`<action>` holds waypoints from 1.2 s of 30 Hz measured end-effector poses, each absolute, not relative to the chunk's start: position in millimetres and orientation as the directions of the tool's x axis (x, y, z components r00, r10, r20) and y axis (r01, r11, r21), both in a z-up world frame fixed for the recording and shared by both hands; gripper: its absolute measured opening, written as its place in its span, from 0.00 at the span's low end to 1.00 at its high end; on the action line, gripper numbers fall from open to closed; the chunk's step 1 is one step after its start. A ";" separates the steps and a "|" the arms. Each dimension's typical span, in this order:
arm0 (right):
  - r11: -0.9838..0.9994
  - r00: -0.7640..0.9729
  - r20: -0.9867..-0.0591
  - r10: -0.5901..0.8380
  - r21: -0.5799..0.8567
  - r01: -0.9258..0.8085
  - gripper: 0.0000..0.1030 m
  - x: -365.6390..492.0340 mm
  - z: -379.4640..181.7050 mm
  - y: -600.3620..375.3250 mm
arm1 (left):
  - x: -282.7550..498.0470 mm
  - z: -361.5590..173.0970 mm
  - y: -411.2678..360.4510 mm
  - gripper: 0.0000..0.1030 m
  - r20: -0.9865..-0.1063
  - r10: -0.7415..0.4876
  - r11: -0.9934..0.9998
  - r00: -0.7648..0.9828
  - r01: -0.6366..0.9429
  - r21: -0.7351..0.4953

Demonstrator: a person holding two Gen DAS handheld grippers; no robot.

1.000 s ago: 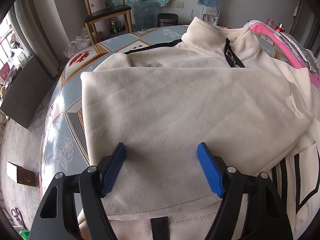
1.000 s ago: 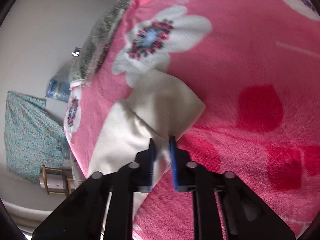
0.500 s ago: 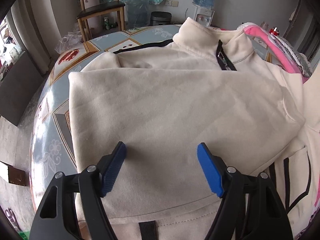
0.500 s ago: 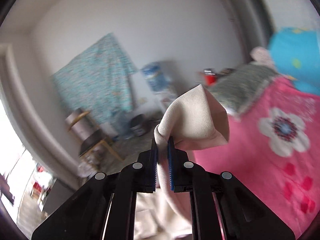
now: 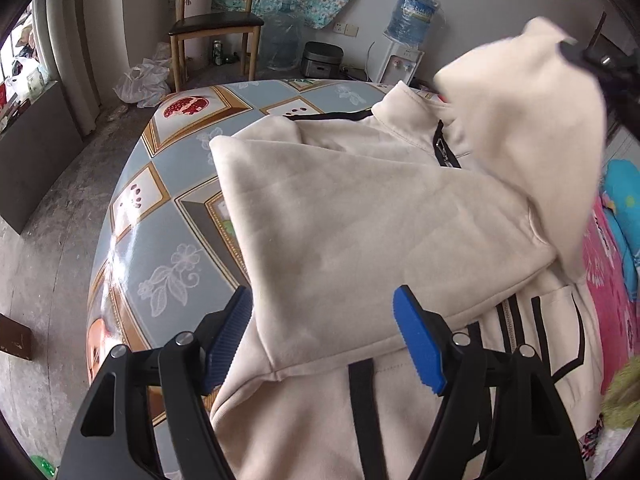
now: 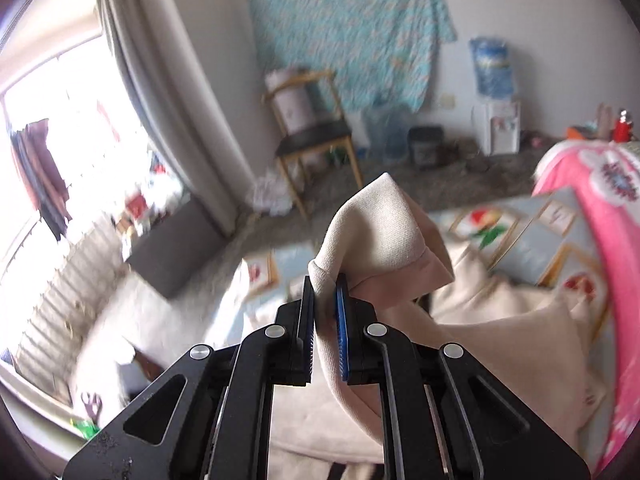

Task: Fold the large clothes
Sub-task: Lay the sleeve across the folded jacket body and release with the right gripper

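Right wrist: blurred room; claw (image 6: pixel 325 312) pinching sleeve (image 6: pixel 380 232).

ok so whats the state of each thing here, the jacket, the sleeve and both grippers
jacket: spread on the table, one sleeve folded flat across the front, zip at the collar part open
other sleeve: lifted off the jacket, cuff pinched in the right gripper
right gripper: shut on the sleeve
left gripper: open, jaws either side of the folded sleeve's cuff end, gripping nothing
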State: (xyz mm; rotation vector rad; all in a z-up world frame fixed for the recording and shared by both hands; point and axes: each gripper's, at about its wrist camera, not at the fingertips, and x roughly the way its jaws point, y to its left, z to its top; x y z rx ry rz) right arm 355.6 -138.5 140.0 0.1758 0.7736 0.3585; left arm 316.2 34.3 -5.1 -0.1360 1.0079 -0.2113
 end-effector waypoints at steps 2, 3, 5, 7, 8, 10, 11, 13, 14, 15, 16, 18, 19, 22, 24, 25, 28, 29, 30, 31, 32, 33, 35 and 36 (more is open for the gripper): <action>0.925 0.583 -0.718 0.379 0.270 -0.268 0.12 357.5 100.4 -110.7 | 310.8 -2.4 40.1 0.69 -0.819 -0.256 0.966 0.513 0.121 -0.226; 0.920 0.534 -0.751 0.388 0.278 -0.277 0.13 358.8 80.6 -102.4 | 308.5 -1.2 42.7 0.69 -0.815 -0.266 0.964 0.514 0.125 -0.236; 0.903 0.433 -0.798 0.420 0.321 -0.285 0.25 357.2 47.3 -91.6 | 305.8 1.6 45.4 0.69 -0.807 -0.279 0.960 0.521 0.134 -0.246; 0.877 0.359 -0.805 0.472 0.387 -0.287 0.38 350.3 33.9 -91.8 | 304.9 5.0 45.6 0.69 -0.793 -0.303 0.953 0.529 0.153 -0.262; 0.861 0.346 -0.793 0.501 0.417 -0.291 0.48 344.3 34.9 -95.8 | 305.7 6.6 45.6 0.69 -0.784 -0.318 0.948 0.533 0.162 -0.275; 0.846 0.353 -0.772 0.528 0.441 -0.300 0.58 329.0 42.5 -112.2 | 307.4 9.2 45.5 0.69 -0.765 -0.357 0.934 0.536 0.175 -0.313; 0.856 0.381 -0.770 0.513 0.423 -0.298 0.58 322.3 48.1 -123.2 | 309.6 10.0 45.2 0.69 -0.756 -0.378 0.925 0.535 0.178 -0.336; 0.864 0.417 -0.759 0.500 0.403 -0.303 0.58 306.4 59.7 -143.9 | 316.7 11.4 42.4 0.69 -0.737 -0.422 0.904 0.528 0.182 -0.387; 0.870 0.434 -0.755 0.491 0.399 -0.290 0.58 301.6 63.1 -158.5 | 321.4 11.9 40.5 0.69 -0.728 -0.448 0.890 0.519 0.181 -0.419; 0.876 0.451 -0.752 0.481 0.399 -0.270 0.58 298.2 64.7 -174.0 | 326.1 12.6 38.4 0.68 -0.716 -0.474 0.874 0.513 0.177 -0.452; 0.877 0.463 -0.745 0.481 0.409 -0.253 0.58 292.9 63.5 -190.5 | 330.6 14.4 36.4 0.68 -0.706 -0.492 0.862 0.509 0.174 -0.476; 0.884 0.489 -0.739 0.463 0.425 -0.195 0.59 287.1 58.8 -218.2 | 338.3 19.5 32.0 0.68 -0.680 -0.525 0.838 0.511 0.170 -0.519; 0.882 0.496 -0.736 0.461 0.440 -0.169 0.58 286.3 53.6 -232.6 | 342.0 22.8 28.7 0.68 -0.669 -0.536 0.829 0.514 0.174 -0.531; 0.849 0.490 -0.717 0.497 0.519 -0.102 0.36 289.1 44.1 -260.7 | 348.7 33.6 15.0 0.68 -0.663 -0.526 0.837 0.533 0.189 -0.513; 0.815 0.458 -0.705 0.541 0.574 -0.078 0.23 299.2 37.2 -258.0 | 350.9 35.1 8.7 0.68 -0.667 -0.518 0.842 0.536 0.183 -0.507; 0.793 0.443 -0.692 0.570 0.605 -0.076 0.18 306.4 33.4 -252.6 | 350.2 34.0 6.2 0.68 -0.677 -0.500 0.853 0.540 0.173 -0.493; 0.749 0.404 -0.673 0.620 0.661 -0.049 0.13 331.8 22.9 -227.6 | 342.1 24.9 4.8 0.67 -0.714 -0.440 0.889 0.544 0.155 -0.431; 0.746 0.389 -0.682 0.619 0.666 -0.020 0.11 342.5 17.6 -219.5 | 336.6 21.7 4.8 0.67 -0.725 -0.423 0.900 0.544 0.158 -0.407; 0.742 0.374 -0.691 0.619 0.670 0.011 0.10 352.7 11.8 -212.2 | 331.2 18.1 6.4 0.66 -0.732 -0.411 0.907 0.543 0.162 -0.389; 0.726 0.355 -0.691 0.630 0.686 0.048 0.09 362.8 4.9 -204.7 | 324.4 14.5 8.7 0.66 -0.740 -0.401 0.913 0.541 0.167 -0.373; 0.698 0.335 -0.674 0.659 0.713 0.062 0.08 370.2 0.6 -195.3 | 317.8 11.8 11.8 0.66 -0.744 -0.395 0.916 0.539 0.169 -0.364; 0.669 0.317 -0.646 0.694 0.742 0.048 0.08 375.6 0.3 -183.8 | 311.4 8.9 16.3 0.66 -0.744 -0.396 0.916 0.538 0.169 -0.365; 0.585 0.267 -0.557 0.786 0.810 -0.035 0.08 378.9 8.2 -154.1 | 301.2 3.1 26.0 0.66 -0.746 -0.402 0.912 0.531 0.162 -0.376; 0.539 0.234 -0.510 0.828 0.839 -0.079 0.08 377.9 13.2 -139.5 | 295.8 1.0 31.9 0.66 -0.746 -0.406 0.910 0.527 0.161 -0.381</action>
